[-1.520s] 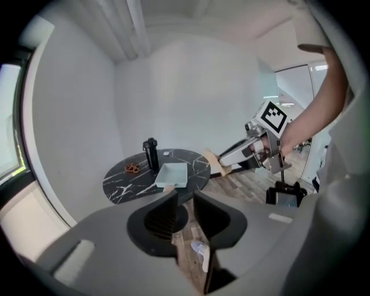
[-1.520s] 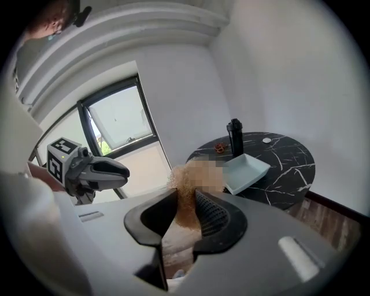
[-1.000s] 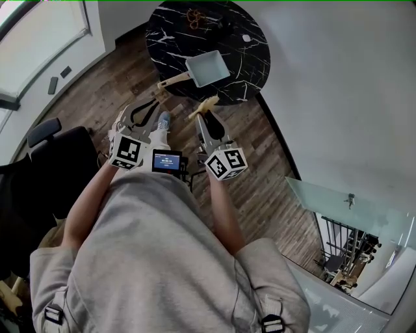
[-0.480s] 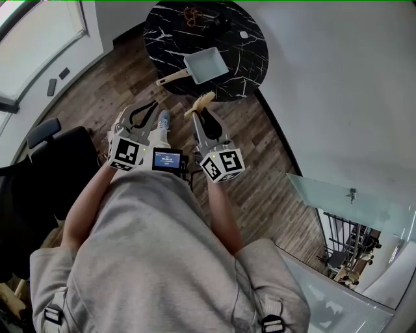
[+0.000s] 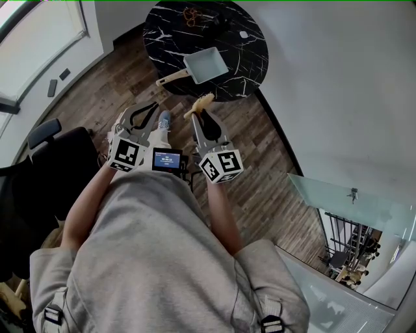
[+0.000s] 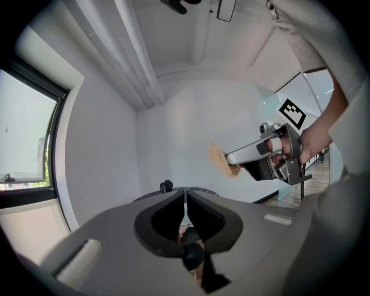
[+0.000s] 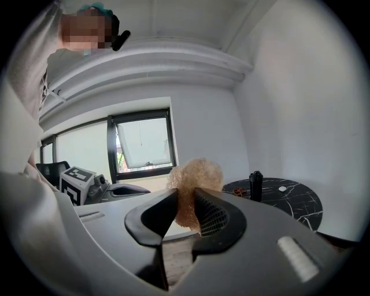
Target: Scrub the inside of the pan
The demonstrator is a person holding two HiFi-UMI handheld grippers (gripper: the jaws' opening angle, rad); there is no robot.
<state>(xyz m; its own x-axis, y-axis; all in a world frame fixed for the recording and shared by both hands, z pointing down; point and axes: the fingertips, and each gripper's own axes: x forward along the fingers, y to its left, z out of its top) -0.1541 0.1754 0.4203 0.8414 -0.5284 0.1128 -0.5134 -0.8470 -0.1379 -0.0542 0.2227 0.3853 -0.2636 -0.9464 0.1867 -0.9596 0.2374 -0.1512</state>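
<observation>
A pale blue square pan [image 5: 205,66] with a wooden handle [image 5: 170,79] sits on the round black marble table [image 5: 250,58]. My right gripper [image 5: 201,105] hovers short of the table's near edge, shut on a tan scrubbing pad [image 5: 201,101] [image 7: 194,186] that bulges out between its jaws. The pad also shows in the left gripper view [image 6: 220,160]. My left gripper [image 5: 156,106] is beside it, to the left, over the wooden floor; its jaws [image 6: 185,203] are shut with nothing between them. Both are held near the person's waist, clear of the pan.
A small black bottle [image 7: 255,185], a brown tangle [image 5: 192,15] and a small white object [image 5: 244,35] lie on the table's far part. A black office chair [image 5: 49,166] stands at the left, a white wall at the right, a glass panel [image 5: 338,201] lower right.
The left jaws closed fully. Both grippers stayed nearly in place; the view shifted slightly.
</observation>
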